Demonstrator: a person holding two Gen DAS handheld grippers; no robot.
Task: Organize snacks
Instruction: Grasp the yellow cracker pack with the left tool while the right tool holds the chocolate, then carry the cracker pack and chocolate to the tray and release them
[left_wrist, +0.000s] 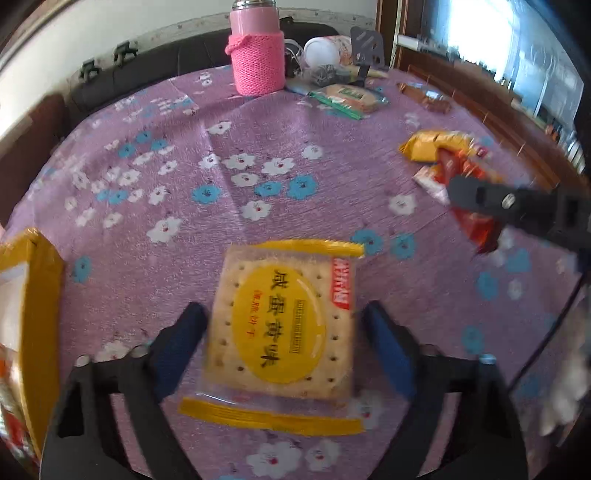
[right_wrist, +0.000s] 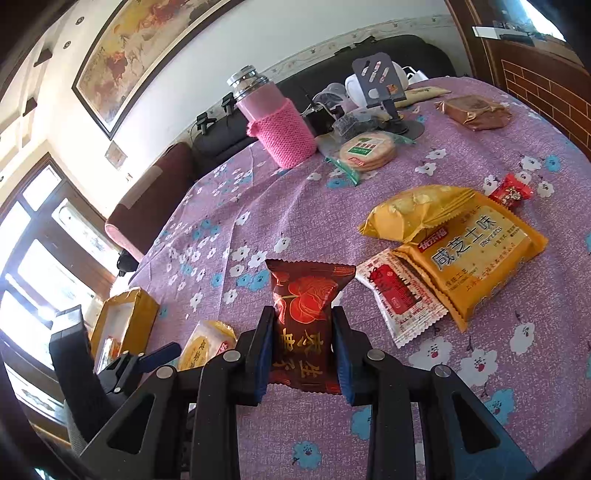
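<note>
My left gripper (left_wrist: 282, 314) is open, its fingers either side of a yellow cracker packet (left_wrist: 284, 325) lying on the purple flowered tablecloth (left_wrist: 258, 155); contact with the packet is unclear. My right gripper (right_wrist: 303, 332) is shut on a dark red snack packet (right_wrist: 304, 317), held just above the cloth. The right gripper with its red packet also shows in the left wrist view (left_wrist: 476, 218). A yellow cardboard box (right_wrist: 123, 317) sits at the table's left edge, also in the left wrist view (left_wrist: 33, 295). The cracker packet shows in the right wrist view (right_wrist: 207, 341).
A big yellow biscuit bag (right_wrist: 461, 243), a white-red sachet (right_wrist: 399, 295) and a small red candy (right_wrist: 511, 192) lie to the right. A round cracker pack (right_wrist: 367, 149), brown packet (right_wrist: 476, 110), pink knit-sleeved flask (right_wrist: 277, 122) and phone stand (right_wrist: 384, 88) stand at the back.
</note>
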